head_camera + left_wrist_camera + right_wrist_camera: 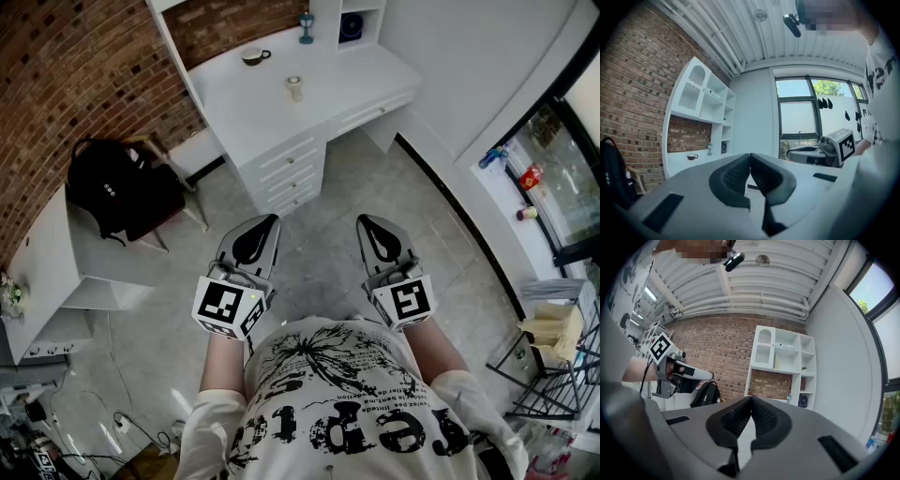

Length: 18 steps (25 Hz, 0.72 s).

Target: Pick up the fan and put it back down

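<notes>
The fan (pixel 352 26) is small, dark blue and round, and stands in a cubby of the white shelf unit at the far end of the white desk (pixel 319 108). It also shows as a small dark disc in the left gripper view, fan (pixel 723 147), and in the right gripper view, fan (pixel 802 401). My left gripper (pixel 265 221) and right gripper (pixel 367 221) are held side by side over the grey floor, well short of the desk. The jaws of both are shut with nothing between them, as the left gripper (pixel 750 155) and right gripper (pixel 751 398) show in their own views.
On the desk stand a dark cup (pixel 253 56), a small cream object (pixel 294 87) and a blue stemmed ornament (pixel 307 26). A black backpack (pixel 112 187) sits on a chair at the left by a brick wall. A window sill with bottles (pixel 494 157) and a wire rack (pixel 553 375) are on the right.
</notes>
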Motion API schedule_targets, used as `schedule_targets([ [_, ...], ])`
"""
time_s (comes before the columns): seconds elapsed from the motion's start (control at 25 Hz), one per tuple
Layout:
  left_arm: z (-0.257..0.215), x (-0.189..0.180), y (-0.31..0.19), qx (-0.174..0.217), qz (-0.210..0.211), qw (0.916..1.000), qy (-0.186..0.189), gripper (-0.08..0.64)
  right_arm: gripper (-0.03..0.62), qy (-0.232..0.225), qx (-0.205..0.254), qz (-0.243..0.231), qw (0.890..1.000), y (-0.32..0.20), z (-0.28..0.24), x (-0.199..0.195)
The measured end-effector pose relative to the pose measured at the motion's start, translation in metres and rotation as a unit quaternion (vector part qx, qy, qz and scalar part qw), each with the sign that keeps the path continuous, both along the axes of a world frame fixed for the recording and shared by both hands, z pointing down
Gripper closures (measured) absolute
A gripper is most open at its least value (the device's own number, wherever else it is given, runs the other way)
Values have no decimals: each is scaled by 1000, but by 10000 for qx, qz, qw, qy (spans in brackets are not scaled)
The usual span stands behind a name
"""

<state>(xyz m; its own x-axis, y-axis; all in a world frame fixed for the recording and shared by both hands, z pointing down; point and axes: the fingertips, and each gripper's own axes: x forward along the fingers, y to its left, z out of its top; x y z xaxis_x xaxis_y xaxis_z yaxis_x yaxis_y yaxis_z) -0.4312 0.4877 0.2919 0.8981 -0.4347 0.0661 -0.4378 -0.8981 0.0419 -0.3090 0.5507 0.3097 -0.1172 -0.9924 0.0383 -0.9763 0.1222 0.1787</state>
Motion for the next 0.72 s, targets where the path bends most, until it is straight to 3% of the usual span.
schedule_targets([
  [0.44,7,-19,-19,-19,80,10000,30,546,580,-200,121,-65,9997,-21,1,-20],
  [0.6,2,-22,-28,-63,191,9996,212,538,577,-258,124,-27,9996,-33,-2,-23],
  [0.64,1,-20,-30,-26,239,9994,257,397,577,-263,107,-6,9996,-35,-2,-22],
  [0.68,1,-18,-31,33,260,9993,280,205,577,-256,89,24,9996,-36,0,-21],
  [0.72,2,-16,-34,92,241,9993,287,198,577,-243,72,53,9997,-38,2,-19],
])
